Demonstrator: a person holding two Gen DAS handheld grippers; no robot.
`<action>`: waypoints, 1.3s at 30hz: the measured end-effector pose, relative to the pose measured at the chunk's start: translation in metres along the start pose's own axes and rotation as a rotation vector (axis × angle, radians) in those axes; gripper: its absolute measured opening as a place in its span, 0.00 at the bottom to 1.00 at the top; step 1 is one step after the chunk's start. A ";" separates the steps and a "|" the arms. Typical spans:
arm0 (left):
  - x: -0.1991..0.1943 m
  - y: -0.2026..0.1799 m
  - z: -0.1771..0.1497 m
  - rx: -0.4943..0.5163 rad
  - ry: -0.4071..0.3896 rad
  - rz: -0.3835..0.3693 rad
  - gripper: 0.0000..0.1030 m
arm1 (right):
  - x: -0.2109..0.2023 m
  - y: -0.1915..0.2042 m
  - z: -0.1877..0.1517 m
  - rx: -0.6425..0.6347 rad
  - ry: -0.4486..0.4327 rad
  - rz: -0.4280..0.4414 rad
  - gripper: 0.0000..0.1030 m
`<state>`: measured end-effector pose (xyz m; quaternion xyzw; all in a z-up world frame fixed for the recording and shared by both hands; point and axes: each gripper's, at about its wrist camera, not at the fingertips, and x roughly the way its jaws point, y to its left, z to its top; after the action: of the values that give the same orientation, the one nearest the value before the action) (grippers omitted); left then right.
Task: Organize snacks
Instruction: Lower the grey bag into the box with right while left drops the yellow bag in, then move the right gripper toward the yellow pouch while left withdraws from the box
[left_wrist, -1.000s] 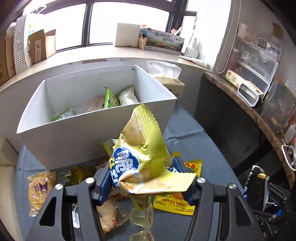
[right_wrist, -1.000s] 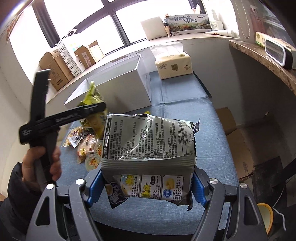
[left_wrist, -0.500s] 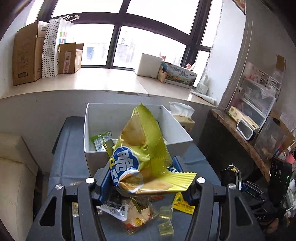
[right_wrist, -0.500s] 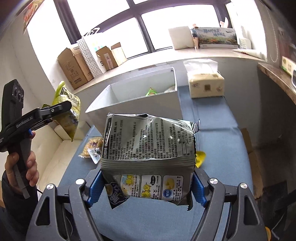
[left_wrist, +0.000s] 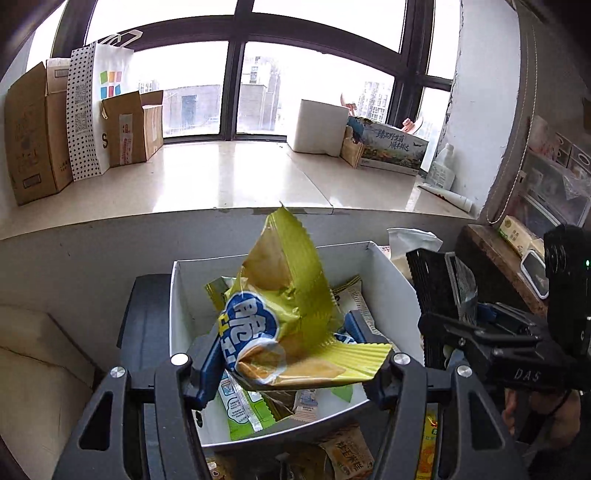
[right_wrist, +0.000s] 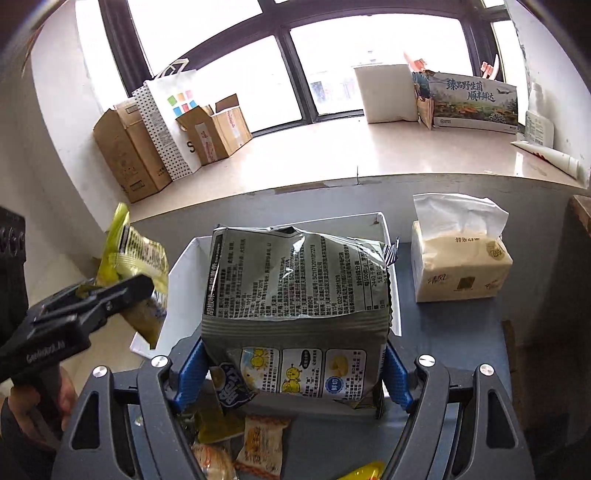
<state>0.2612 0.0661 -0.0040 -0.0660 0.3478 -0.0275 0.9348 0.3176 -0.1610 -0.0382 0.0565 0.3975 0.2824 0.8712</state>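
Note:
My left gripper (left_wrist: 284, 363) is shut on a yellow snack bag (left_wrist: 284, 302) with a blue logo, held over the open white box (left_wrist: 184, 295). Several green and yellow packets (left_wrist: 240, 410) lie inside that box. My right gripper (right_wrist: 291, 373) is shut on a large grey crisp bag (right_wrist: 295, 295), back label facing me, in front of the same white box (right_wrist: 184, 280). In the right wrist view the left gripper (right_wrist: 92, 306) with its yellow bag (right_wrist: 136, 266) shows at the left, a hand (right_wrist: 40, 402) on its handle. In the left wrist view the right gripper (left_wrist: 498, 339) stands at the right.
A tissue pack (right_wrist: 458, 266) stands right of the box on the blue-grey table (right_wrist: 450, 332). Loose snack packets (right_wrist: 258, 443) lie below the grippers. Cardboard boxes (left_wrist: 33, 133) and a dotted paper bag (left_wrist: 88, 110) line the windowsill; a cream sofa (left_wrist: 33, 369) sits at the left.
Both grippers rose and swung toward the white box with their bags still gripped. The yellow bag now hangs over the box, and the loose snacks have dropped to the bottom edge of both views.

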 end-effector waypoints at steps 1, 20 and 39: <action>0.004 0.001 0.000 0.006 0.010 -0.006 0.68 | 0.005 -0.003 0.004 0.013 0.010 0.000 0.80; 0.007 0.015 -0.023 0.014 0.048 0.032 1.00 | -0.001 -0.018 -0.006 0.013 -0.010 -0.040 1.00; -0.107 -0.034 -0.161 -0.011 0.038 -0.079 1.00 | -0.099 -0.011 -0.180 0.011 0.015 -0.110 1.00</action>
<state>0.0744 0.0264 -0.0509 -0.0844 0.3626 -0.0637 0.9259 0.1398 -0.2465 -0.0984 0.0372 0.4083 0.2324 0.8820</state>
